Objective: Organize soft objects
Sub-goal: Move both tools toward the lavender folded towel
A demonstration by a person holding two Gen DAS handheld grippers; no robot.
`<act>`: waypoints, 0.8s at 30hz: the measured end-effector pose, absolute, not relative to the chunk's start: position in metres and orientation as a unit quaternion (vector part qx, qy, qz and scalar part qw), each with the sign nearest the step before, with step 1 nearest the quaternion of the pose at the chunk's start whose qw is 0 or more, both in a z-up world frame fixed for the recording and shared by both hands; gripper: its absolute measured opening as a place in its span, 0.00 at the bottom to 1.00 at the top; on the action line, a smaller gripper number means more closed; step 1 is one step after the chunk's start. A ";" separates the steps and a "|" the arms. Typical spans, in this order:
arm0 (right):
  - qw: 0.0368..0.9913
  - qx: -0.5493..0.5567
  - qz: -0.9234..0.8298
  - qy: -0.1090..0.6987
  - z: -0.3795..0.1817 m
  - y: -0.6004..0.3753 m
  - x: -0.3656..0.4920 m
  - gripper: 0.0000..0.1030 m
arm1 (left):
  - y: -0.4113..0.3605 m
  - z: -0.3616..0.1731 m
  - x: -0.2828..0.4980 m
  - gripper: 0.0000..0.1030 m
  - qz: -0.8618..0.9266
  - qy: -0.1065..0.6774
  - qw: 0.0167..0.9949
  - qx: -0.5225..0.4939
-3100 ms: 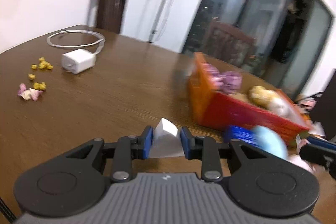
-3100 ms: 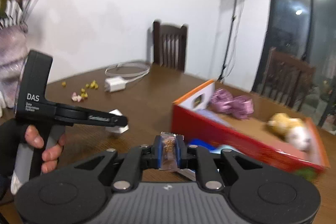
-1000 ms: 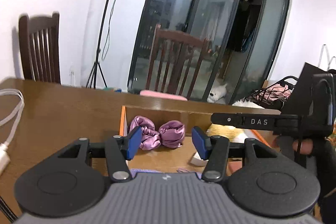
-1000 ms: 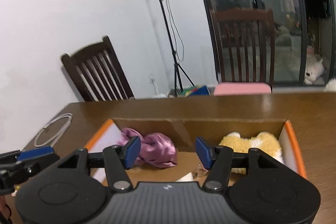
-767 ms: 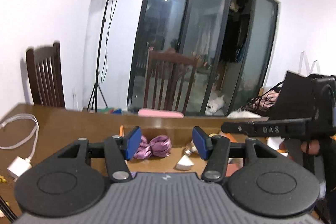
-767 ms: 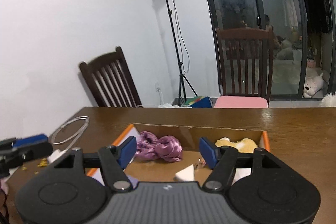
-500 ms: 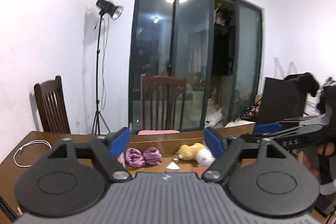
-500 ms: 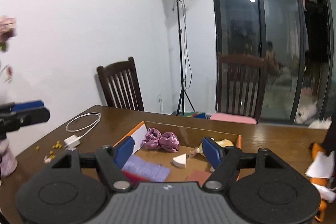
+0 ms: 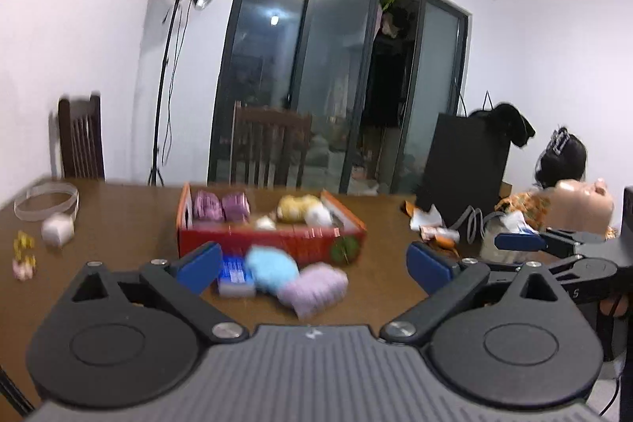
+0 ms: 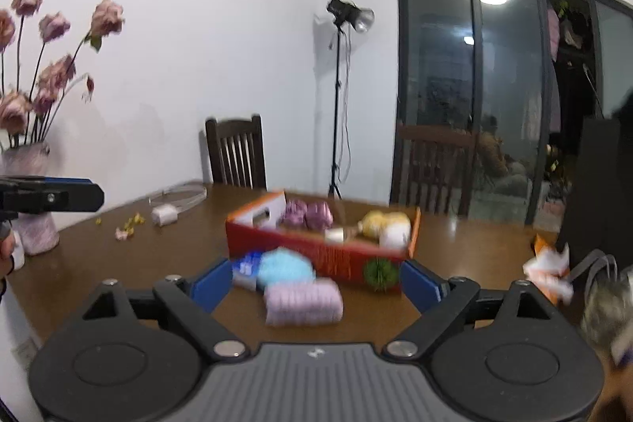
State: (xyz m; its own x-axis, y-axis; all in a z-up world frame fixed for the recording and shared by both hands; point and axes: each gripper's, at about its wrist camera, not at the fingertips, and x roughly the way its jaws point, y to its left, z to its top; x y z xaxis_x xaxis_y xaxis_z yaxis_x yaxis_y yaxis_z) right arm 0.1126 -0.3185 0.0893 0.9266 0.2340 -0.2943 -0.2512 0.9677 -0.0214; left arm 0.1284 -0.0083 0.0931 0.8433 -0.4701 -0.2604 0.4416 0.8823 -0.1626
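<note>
Both tools, left tool (image 9: 312, 269) and right tool (image 10: 314, 285), are empty with jaws opening; the fuzzy lilac knitted roll (image 10: 302, 301) lies near the tabletop's front edge, just before the red cardboard box (image 10: 316, 254), likely light and squashy, best pinched across its middle.

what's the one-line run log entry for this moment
left gripper: opening, empty | right gripper: opening, empty | red box: on table | lilac roll, blue puff: outside box
</note>
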 end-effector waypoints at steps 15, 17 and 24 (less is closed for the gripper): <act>0.979 0.011 0.098 0.180 0.042 -0.321 0.072 0.89 | 0.011 0.062 0.117 0.99 -0.217 0.185 0.956 -0.072; 0.977 0.009 0.101 0.185 0.036 -0.317 0.079 0.89 | 0.009 0.058 0.124 0.99 -0.214 0.192 0.955 -0.075; 0.971 0.018 0.106 0.216 0.015 -0.314 0.123 0.87 | -0.011 0.041 0.178 0.85 -0.183 0.228 0.953 -0.083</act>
